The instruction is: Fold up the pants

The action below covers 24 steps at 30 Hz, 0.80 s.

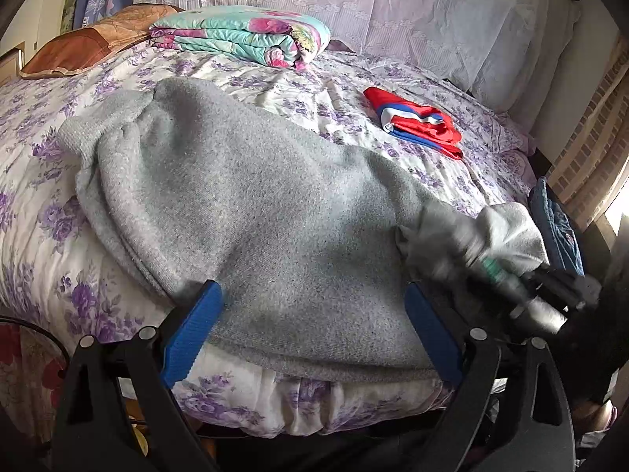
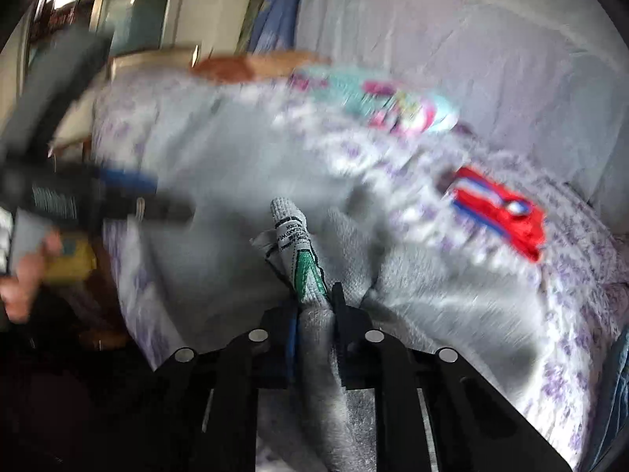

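Note:
Grey fleece pants point(image 1: 251, 204) lie spread across the flowered bed point(image 1: 47, 236), reaching to its near edge. My left gripper point(image 1: 310, 314) is open, its blue fingers point(image 1: 192, 330) wide apart at the pants' near edge, holding nothing. My right gripper point(image 2: 314, 306) is shut on a bunched part of the pants with a white and green label point(image 2: 304, 271), lifted above the bed. It shows blurred at the right of the left wrist view point(image 1: 523, 287). The right wrist view is motion-blurred; the pants point(image 2: 243, 181) spread behind.
A folded red, white and blue garment point(image 1: 416, 124) lies on the bed at the right. A folded teal flowered quilt point(image 1: 243, 35) and a brown pillow point(image 1: 86, 45) sit at the back. A pale curtain point(image 1: 393, 4) hangs behind. A blue item point(image 1: 554, 228) lies at the bed's right edge.

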Each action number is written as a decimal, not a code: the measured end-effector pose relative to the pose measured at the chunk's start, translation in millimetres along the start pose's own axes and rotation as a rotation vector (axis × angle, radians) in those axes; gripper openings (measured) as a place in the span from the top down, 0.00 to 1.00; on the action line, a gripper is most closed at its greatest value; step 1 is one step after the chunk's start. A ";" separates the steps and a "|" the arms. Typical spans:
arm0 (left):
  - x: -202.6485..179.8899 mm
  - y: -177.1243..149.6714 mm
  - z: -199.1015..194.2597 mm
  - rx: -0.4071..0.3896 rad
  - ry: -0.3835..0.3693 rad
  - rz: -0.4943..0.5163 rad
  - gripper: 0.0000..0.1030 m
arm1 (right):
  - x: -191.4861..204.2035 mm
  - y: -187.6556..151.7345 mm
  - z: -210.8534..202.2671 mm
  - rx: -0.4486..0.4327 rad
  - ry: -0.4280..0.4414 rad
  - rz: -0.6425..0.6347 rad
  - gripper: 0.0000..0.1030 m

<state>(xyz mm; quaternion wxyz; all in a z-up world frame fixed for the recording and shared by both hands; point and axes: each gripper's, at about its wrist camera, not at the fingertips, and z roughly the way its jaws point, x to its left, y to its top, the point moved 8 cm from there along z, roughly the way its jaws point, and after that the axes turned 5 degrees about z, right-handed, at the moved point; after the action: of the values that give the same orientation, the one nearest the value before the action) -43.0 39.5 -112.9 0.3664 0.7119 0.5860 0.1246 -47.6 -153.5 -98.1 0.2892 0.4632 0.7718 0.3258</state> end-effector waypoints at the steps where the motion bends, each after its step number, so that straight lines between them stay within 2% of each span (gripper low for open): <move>1: 0.1 -0.6 0.1 -0.002 -0.004 -0.003 0.11 | -10.1 12.5 -7.4 -0.049 -0.018 0.035 0.86; 3: 0.2 0.1 0.3 -0.007 -0.009 -0.012 0.11 | -19.4 27.1 -10.1 -0.095 -0.037 0.067 0.85; 5: 2.4 1.5 -3.8 -0.020 -0.023 -0.034 0.11 | -7.4 20.6 9.8 -0.034 -0.006 0.041 0.83; 6: 5.0 2.5 -7.9 -0.028 -0.031 -0.050 0.11 | 8.4 1.6 33.4 0.064 0.032 0.004 0.75; 7: 9.6 5.0 -15.1 -0.040 -0.041 -0.075 0.11 | 19.3 -12.7 46.1 0.114 0.036 -0.037 0.57; 9: 22.3 8.2 -31.7 -0.059 -0.063 -0.129 0.11 | 35.9 -19.8 39.1 0.037 -0.044 -0.150 0.47; 10: 33.2 9.7 -41.4 -0.071 -0.076 -0.171 0.11 | 37.3 -19.0 34.3 0.029 -0.058 -0.155 0.46; 13: 65.1 9.4 -51.6 -0.049 -0.140 -0.326 0.09 | 36.4 -5.1 -2.3 -0.065 0.057 -0.045 0.37; 14: 79.1 8.6 -49.3 -0.035 -0.182 -0.402 0.09 | 37.2 -2.8 -10.7 -0.088 0.070 -0.029 0.36; 17: 115.9 7.1 -31.3 -0.014 -0.245 -0.581 0.10 | 39.5 1.9 -35.4 -0.141 0.158 0.035 0.32; 20: 139.9 8.4 -8.1 -0.019 -0.288 -0.714 0.10 | 38.5 -0.7 -40.5 -0.151 0.162 0.049 0.32; 22: 143.1 19.2 -0.3 -0.052 -0.304 -0.730 0.10 | 33.8 -3.1 -43.3 -0.155 0.165 0.073 0.32; 24: 143.8 31.9 6.0 -0.066 -0.297 -0.704 0.09 | 31.9 -6.7 -48.6 -0.163 0.162 0.104 0.32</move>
<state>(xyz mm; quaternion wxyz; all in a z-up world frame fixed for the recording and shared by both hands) 24.9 168.9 -132.0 0.4904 0.4653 0.7308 -0.0945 -100.3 -138.5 -77.7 0.2454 0.4496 0.7387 0.4382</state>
